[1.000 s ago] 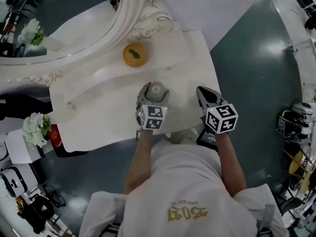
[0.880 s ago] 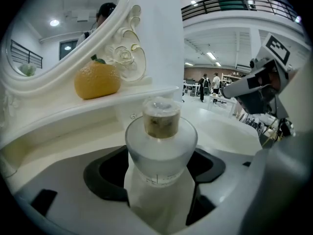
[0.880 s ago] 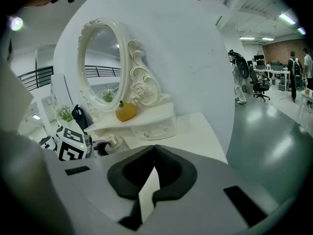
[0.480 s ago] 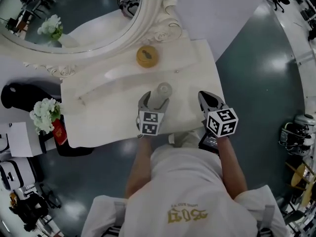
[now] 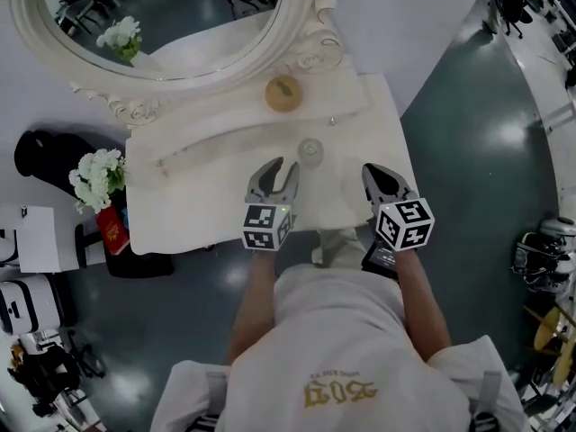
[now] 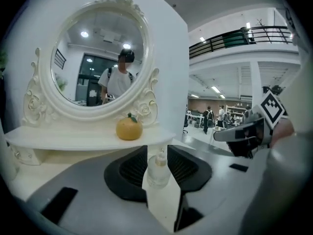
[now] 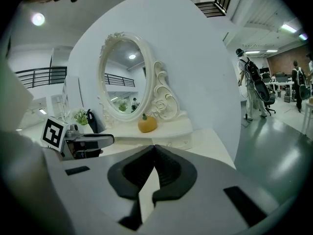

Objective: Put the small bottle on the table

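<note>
The small clear bottle (image 5: 310, 151) stands upright on the white dressing table (image 5: 216, 210), free of both grippers. My left gripper (image 5: 281, 167) hovers just short of it, toward the person. Its jaws have just been closing, a gap still shows, and nothing is between them. In the left gripper view the bottle (image 6: 158, 169) shows through that gap, beyond the left gripper (image 6: 157, 150). My right gripper (image 5: 373, 171) hangs to the bottle's right, over the table's front right part. In the right gripper view the right gripper (image 7: 153, 147) has its tips together and empty.
An oval mirror (image 5: 171, 25) in an ornate white frame stands at the table's back, with a yellow-orange fruit ornament (image 5: 283, 93) on its raised shelf. White flowers (image 5: 97, 176) and a red box (image 5: 112, 235) sit at the left end. Dark floor surrounds the table.
The left gripper held the bottle between its jaws; it has let go and drawn back toward the person, leaving the bottle standing on the table. The right gripper stayed shut.
</note>
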{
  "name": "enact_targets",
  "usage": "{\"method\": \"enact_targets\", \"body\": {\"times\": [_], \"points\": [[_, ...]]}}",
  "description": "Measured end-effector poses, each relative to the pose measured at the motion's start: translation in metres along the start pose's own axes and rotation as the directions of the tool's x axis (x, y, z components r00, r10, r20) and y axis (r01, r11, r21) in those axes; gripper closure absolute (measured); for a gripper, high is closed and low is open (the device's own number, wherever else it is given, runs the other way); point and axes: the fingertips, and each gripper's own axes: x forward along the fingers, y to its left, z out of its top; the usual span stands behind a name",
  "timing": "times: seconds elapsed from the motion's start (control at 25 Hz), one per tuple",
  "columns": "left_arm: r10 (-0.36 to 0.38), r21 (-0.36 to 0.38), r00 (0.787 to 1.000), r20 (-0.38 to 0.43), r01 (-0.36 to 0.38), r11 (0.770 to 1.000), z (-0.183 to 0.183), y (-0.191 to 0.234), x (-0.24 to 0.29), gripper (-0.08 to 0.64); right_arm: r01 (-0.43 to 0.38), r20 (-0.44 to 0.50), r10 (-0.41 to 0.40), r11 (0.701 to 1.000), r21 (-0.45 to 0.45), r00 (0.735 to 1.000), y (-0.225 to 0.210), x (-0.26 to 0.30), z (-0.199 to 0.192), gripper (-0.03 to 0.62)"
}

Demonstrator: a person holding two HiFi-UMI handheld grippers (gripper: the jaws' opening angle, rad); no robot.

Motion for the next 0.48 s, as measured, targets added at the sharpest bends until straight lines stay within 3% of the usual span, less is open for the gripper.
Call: {"method": "enact_targets", "body": {"times": [0.2,0.48], "points": [[0.022,0.036,1.000,0.020,-0.022,0.999,0.007,-0.004,-0.016,0.541,0.005,0.032,-0.005,1.000,0.009,0.999,0.007,-0.013,0.004,0.580],[0.011,0.061,1.000,-0.009,-0.011,0.998,0.005,-0.010,-0.025,0.545,-0.014,0.036,0.015,1.000,-0.013,0.999,0.021,-0.017,0.007,0.580]]}}
